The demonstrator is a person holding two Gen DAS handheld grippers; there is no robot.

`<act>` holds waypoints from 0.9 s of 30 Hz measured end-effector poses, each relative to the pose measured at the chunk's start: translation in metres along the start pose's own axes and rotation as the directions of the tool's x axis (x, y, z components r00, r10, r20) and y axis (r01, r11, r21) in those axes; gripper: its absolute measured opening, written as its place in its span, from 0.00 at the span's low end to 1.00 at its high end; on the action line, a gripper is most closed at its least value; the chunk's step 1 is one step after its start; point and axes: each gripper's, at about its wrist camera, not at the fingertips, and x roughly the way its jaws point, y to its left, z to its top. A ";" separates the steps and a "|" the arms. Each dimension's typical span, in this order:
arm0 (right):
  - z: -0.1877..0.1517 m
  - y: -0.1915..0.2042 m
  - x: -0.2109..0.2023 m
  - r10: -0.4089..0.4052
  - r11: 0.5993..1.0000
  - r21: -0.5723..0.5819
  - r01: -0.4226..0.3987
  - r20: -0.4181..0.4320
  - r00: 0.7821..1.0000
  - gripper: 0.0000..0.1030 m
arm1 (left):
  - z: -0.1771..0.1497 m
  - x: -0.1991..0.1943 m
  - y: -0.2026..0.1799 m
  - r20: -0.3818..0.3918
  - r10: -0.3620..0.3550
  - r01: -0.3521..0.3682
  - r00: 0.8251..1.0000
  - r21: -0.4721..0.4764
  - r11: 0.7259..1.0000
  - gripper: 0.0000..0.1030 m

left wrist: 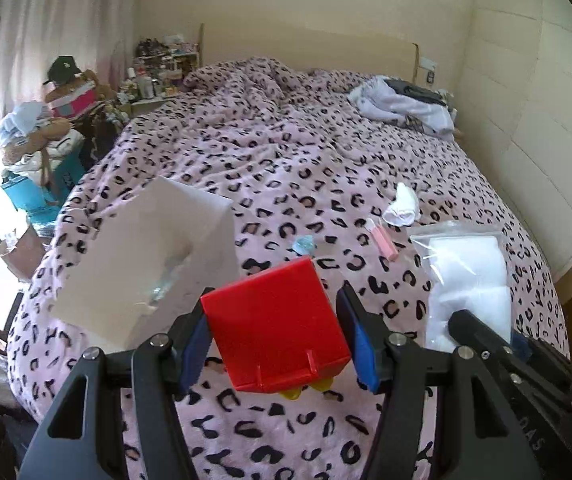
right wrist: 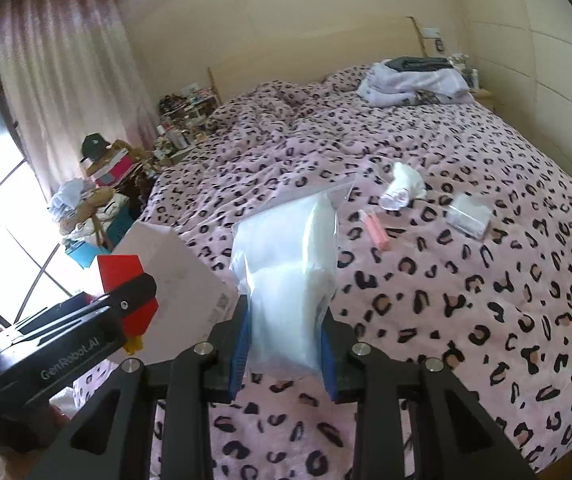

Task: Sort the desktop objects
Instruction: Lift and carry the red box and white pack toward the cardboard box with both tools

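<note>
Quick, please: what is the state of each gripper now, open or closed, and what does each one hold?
Left gripper: closed on the red box.
Right gripper: closed on the clear plastic bag.

Pink bedspread patterned with black leopard spots

A bright red box with yellow parts beneath, a white carton, a clear bag of white contents and a pale pink stick are seen — gripper pads are blue.

left tongs: black frame, blue pads, silver screws | right tongs: same | white "GenRobot.AI" lettering
</note>
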 end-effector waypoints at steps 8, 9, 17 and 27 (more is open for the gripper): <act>0.006 0.046 0.008 0.057 0.997 -0.060 -0.058 -0.024 0.998 0.29 | 0.000 -0.024 0.042 0.006 0.040 -0.040 0.999 -0.066 0.997 0.59; 0.007 0.051 0.010 0.062 0.996 -0.066 -0.064 -0.029 0.998 0.29 | 0.001 -0.025 0.047 0.004 0.042 -0.042 0.999 -0.075 0.996 0.59; 0.018 0.097 0.035 0.103 0.984 -0.135 -0.113 -0.076 0.992 0.29 | 0.009 -0.024 0.087 -0.010 0.070 -0.070 0.998 -0.134 0.988 0.59; 0.042 0.141 0.075 0.136 0.966 -0.202 -0.162 -0.134 0.981 0.29 | 0.024 -0.010 0.129 -0.029 0.087 -0.091 0.996 -0.193 0.977 0.55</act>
